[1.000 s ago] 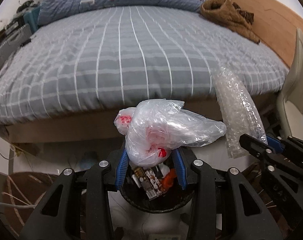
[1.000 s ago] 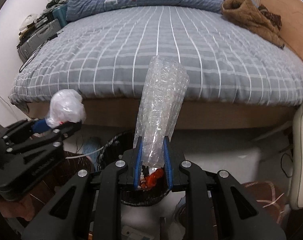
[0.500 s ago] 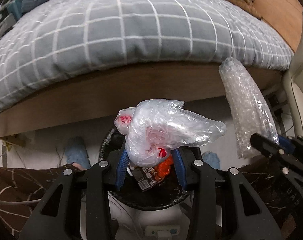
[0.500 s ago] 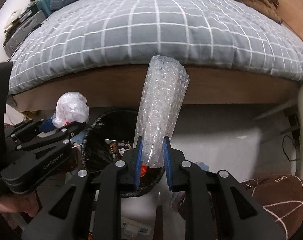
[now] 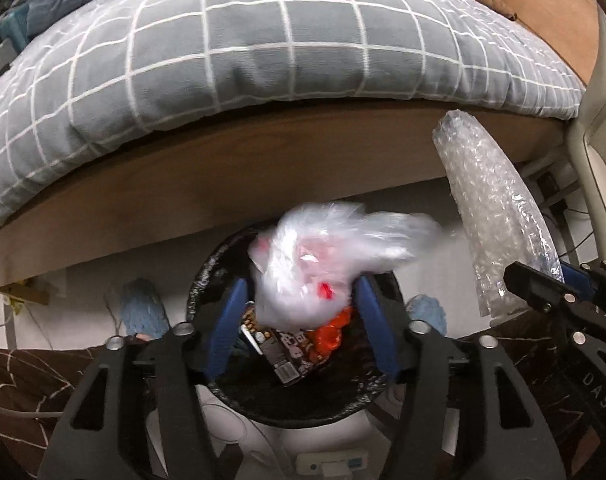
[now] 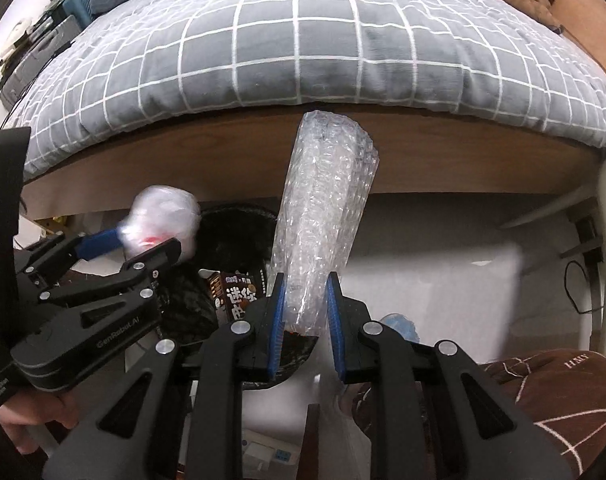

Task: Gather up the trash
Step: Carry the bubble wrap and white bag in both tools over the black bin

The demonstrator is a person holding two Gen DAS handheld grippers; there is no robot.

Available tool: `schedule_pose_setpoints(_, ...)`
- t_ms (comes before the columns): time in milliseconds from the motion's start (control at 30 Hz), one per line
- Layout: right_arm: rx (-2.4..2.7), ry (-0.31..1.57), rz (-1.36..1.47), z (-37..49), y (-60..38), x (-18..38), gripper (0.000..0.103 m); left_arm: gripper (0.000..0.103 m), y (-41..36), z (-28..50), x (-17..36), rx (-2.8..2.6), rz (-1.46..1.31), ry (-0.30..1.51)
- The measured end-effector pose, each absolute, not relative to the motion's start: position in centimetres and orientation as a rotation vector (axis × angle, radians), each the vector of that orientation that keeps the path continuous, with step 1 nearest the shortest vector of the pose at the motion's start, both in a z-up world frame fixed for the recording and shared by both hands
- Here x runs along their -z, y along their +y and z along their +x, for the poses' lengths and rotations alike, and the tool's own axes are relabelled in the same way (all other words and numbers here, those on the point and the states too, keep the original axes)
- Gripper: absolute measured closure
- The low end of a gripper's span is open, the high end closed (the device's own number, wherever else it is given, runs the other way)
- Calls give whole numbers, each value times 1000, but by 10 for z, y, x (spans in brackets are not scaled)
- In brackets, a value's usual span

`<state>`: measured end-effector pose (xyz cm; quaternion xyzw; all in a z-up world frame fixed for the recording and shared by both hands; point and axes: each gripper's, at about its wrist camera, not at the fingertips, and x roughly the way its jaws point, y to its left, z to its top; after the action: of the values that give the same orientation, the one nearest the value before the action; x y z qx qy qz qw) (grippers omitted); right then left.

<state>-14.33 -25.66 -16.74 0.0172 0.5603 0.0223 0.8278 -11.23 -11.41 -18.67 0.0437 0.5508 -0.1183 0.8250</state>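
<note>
Two grippers over bin [image 5: 207,280], left gripper [image 5: 299,322] opening around blurred plastic bag [image 5: 323,256], right gripper [image 6: 305,316] clamping bubble wrap [image 6: 323,216]

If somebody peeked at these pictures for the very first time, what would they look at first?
Probably the crumpled plastic bag, blurry between the opening jaws of the left gripper, right above the black trash bin on the floor. Next, the tall roll of bubble wrap pinched upright in the right gripper, beside the bin. Behind everything spreads the big grey checked bedspread.
</note>
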Motion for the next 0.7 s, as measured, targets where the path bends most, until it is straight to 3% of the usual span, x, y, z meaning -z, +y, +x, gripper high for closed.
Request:
schedule_pose_setpoints(367,-129,1227,-24,-141,-213,186,84,11,-71,-121,189,178,39,1169)
schedule_pose_setpoints(700,-193,1296,-54,-130,-171,212,84,6,-23,-127,190,84,38,1169)
